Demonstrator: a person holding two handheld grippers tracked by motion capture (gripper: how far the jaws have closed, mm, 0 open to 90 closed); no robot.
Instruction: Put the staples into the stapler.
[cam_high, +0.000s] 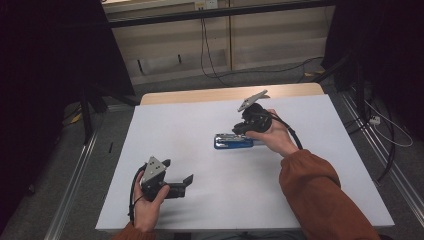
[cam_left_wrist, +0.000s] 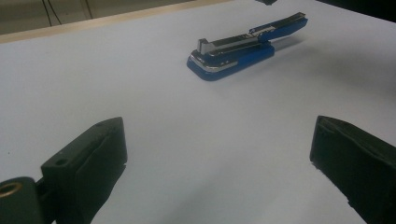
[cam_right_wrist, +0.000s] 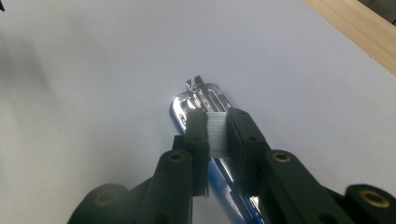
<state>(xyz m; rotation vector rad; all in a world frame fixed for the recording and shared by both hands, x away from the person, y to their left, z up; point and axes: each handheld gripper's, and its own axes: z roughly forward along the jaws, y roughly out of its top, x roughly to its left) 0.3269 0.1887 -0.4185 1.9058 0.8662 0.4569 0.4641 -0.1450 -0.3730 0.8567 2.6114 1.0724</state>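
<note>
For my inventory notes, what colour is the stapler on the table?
Blue, with a silver metal magazine; the stapler shows best in the left gripper view.

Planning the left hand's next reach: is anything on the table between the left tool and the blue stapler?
Nothing visible does. Bare white table lies between the open left tool and the blue stapler. The right tool sits above the stapler, shut on a strip of staples.

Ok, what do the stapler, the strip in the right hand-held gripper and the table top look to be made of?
Stapler: blue body, probably glossy plastic or painted metal; its bright chrome rail mirrors light, so likely polished metal. Strip of staples, clamped by the right hand-held gripper: fine silvery ridges suggest thin metal wire. Table: matte white sheet, material unclear, with a pale wood-look edge at the far side.
</note>
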